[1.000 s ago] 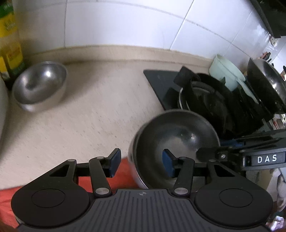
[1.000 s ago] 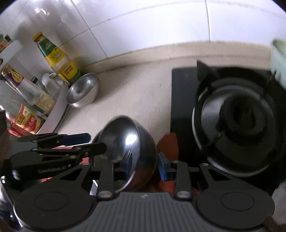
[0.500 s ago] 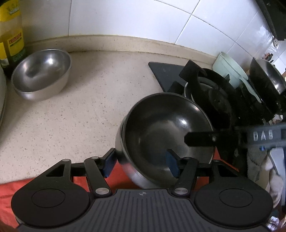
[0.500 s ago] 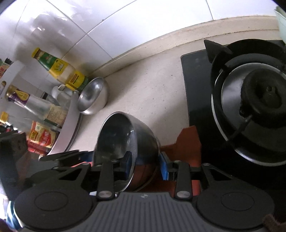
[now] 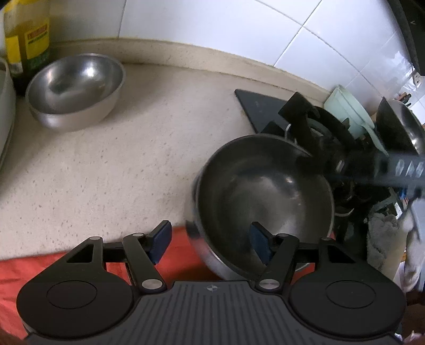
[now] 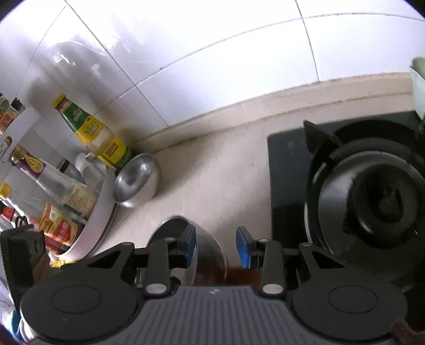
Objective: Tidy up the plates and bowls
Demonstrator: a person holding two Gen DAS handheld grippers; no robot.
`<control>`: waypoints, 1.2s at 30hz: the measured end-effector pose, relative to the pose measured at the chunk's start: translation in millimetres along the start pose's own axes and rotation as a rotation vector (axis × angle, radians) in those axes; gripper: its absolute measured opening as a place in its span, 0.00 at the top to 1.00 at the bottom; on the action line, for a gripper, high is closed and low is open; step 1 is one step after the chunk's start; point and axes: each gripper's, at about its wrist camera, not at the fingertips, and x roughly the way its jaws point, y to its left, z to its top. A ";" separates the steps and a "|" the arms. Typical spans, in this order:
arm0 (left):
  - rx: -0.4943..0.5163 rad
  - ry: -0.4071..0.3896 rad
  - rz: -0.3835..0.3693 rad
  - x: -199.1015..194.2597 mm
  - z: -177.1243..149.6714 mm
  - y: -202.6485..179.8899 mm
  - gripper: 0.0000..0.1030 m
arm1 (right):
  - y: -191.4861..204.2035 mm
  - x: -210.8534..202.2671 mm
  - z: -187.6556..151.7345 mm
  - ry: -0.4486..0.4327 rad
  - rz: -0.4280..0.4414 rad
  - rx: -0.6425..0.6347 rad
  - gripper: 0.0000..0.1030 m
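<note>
The left tongs (image 5: 209,242) stand open, their right pad inside a steel bowl (image 5: 263,196). A second bowl (image 5: 75,89) sits at ten o'clock on the counter (image 5: 148,148), the stove (image 5: 313,124) at two o'clock.

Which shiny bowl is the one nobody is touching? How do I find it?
Look along the counter to the corner by the tiled wall. The far bowl sits beside the yellow-labelled bottle. Unlike the near bowl, no gripper is near it.

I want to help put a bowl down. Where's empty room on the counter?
The speckled beige countertop is bare between the round steel bowl by the wall and the black gas stove. The white bottle rack side is crowded.
</note>
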 end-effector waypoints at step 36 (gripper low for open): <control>-0.078 -0.079 -0.030 -14.1 10.4 26.4 0.23 | -37.3 2.7 -20.6 0.093 0.173 0.265 0.76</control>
